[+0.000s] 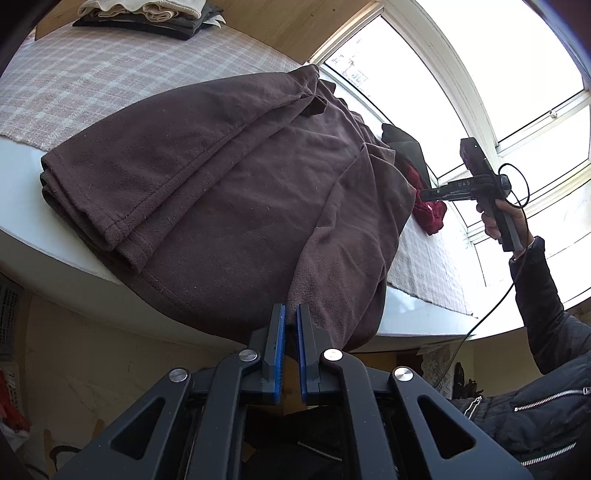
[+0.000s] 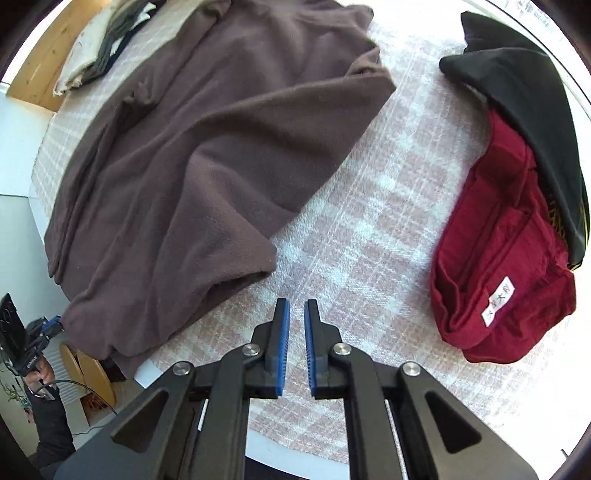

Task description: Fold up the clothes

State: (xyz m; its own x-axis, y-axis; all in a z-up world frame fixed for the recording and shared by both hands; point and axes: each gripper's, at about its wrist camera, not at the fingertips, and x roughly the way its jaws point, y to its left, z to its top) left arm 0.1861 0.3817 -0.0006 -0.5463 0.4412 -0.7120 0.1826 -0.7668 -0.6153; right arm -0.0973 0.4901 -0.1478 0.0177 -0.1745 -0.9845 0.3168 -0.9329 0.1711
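Note:
A brown fleece garment [image 1: 229, 192] lies partly folded on the table, its lower edge hanging over the front rim. My left gripper [image 1: 291, 317] sits below that rim with its blue pads nearly together around the hanging hem. In the right wrist view the same fleece [image 2: 207, 158] spreads across the checked cloth. My right gripper [image 2: 296, 314] hovers above the cloth beside the fleece's corner, jaws slightly apart and empty. It also shows in the left wrist view [image 1: 428, 195], held high at the right.
A red garment [image 2: 506, 258] with a black one [image 2: 524, 96] on top lies at the right. A stack of folded clothes [image 1: 147, 14] sits at the far end. The checked tablecloth [image 2: 369, 206] covers the white table [image 1: 66, 258]. Bright windows stand behind.

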